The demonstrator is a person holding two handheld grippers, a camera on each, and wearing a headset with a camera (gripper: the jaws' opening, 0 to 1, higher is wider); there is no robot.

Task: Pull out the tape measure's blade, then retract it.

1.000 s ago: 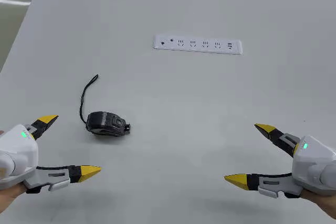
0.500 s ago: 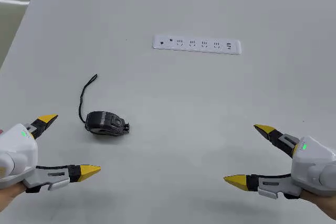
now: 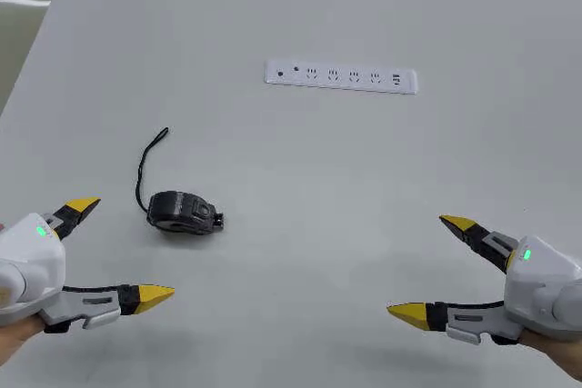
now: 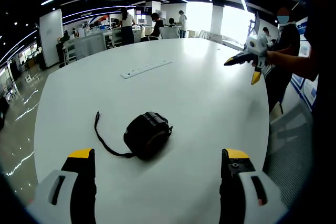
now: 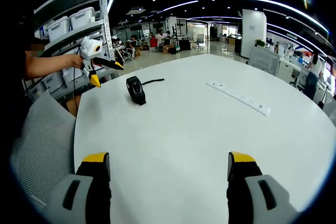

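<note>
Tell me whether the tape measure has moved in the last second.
No. The tape measure lies just as far below and left of the power strip as before; only the camera shifted slightly.

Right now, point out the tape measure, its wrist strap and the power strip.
tape measure (image 3: 185, 213), head view, middle of its black case.
wrist strap (image 3: 139, 174), head view, midway along the thin black cord.
power strip (image 3: 341, 76), head view, centre of its white body.
</note>
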